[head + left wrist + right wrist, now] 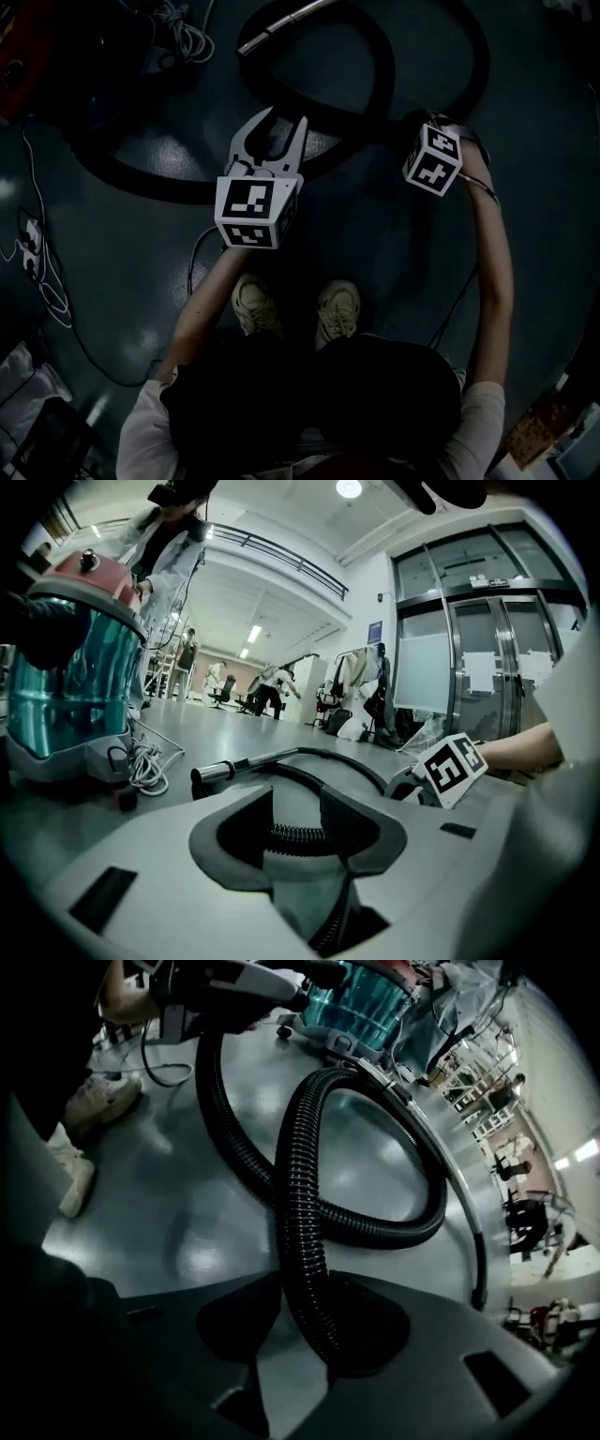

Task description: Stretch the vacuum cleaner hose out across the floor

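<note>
The black ribbed vacuum hose point(375, 89) lies in loops on the dark floor, and its metal wand end point(281, 23) points to the upper right. My left gripper point(277, 136) hovers over the near loop, open and empty. In the left gripper view the hose point(300, 834) shows beyond the left gripper point(298, 803). My right gripper's marker cube point(433, 159) sits over the hose at the right and hides its jaws. In the right gripper view the hose point(298, 1204) runs between the jaws of the right gripper point(305, 1283), close to the right jaw with a gap on the left.
The teal and red vacuum body point(66, 667) stands at the far left with a coiled white cable point(145, 761) beside it. A power strip and cords point(33, 248) lie on the left floor. The person's shoes point(295, 309) stand just behind the grippers. People stand far off in the hall.
</note>
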Action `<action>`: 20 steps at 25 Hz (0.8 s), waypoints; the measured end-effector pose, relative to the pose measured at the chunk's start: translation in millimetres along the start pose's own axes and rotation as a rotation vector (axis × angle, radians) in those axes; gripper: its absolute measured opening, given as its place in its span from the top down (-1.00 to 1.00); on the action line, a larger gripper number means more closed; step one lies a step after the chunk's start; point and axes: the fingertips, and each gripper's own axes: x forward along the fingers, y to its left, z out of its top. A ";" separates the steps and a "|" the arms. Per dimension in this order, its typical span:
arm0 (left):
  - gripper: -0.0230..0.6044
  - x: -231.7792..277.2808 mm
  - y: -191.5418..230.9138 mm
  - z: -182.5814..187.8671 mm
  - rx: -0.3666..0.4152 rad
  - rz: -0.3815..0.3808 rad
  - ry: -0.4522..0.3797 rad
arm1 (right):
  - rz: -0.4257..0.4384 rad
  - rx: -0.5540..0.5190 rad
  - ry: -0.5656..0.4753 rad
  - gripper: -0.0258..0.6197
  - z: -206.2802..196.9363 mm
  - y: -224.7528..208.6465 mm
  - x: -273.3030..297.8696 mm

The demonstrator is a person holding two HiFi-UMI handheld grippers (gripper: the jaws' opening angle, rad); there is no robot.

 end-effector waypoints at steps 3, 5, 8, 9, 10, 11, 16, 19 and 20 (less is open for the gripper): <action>0.47 -0.1 4.1 -4.3 0.001 0.013 0.009 | 0.204 0.079 -0.062 0.44 15.6 46.2 -18.4; 0.47 -1.2 9.8 -4.8 -0.004 0.027 0.009 | 0.468 0.260 -0.220 0.50 44.7 83.1 -45.6; 0.47 -4.4 15.6 -2.3 -0.014 0.042 0.003 | 0.880 0.564 -0.575 0.89 106.9 115.7 -97.6; 0.47 -5.3 16.5 -0.9 -0.005 0.046 0.001 | 0.906 0.569 -0.630 0.89 121.8 122.1 -103.2; 0.47 -5.9 17.0 0.5 0.006 0.050 0.000 | 0.862 0.512 -0.626 0.89 129.5 128.1 -100.6; 0.47 -6.4 17.4 2.0 0.013 0.054 -0.002 | 0.780 0.421 -0.582 0.89 131.5 132.7 -93.9; 0.47 -10.2 23.5 4.8 0.026 0.072 -0.022 | 0.706 0.306 -0.522 0.89 136.7 135.4 -99.9; 0.47 -10.9 23.6 2.6 0.033 0.072 -0.022 | 0.496 0.217 -0.452 0.88 125.2 124.0 -93.0; 0.47 -11.6 22.9 2.9 0.036 0.071 -0.022 | 0.419 0.185 -0.400 0.88 115.6 120.2 -86.6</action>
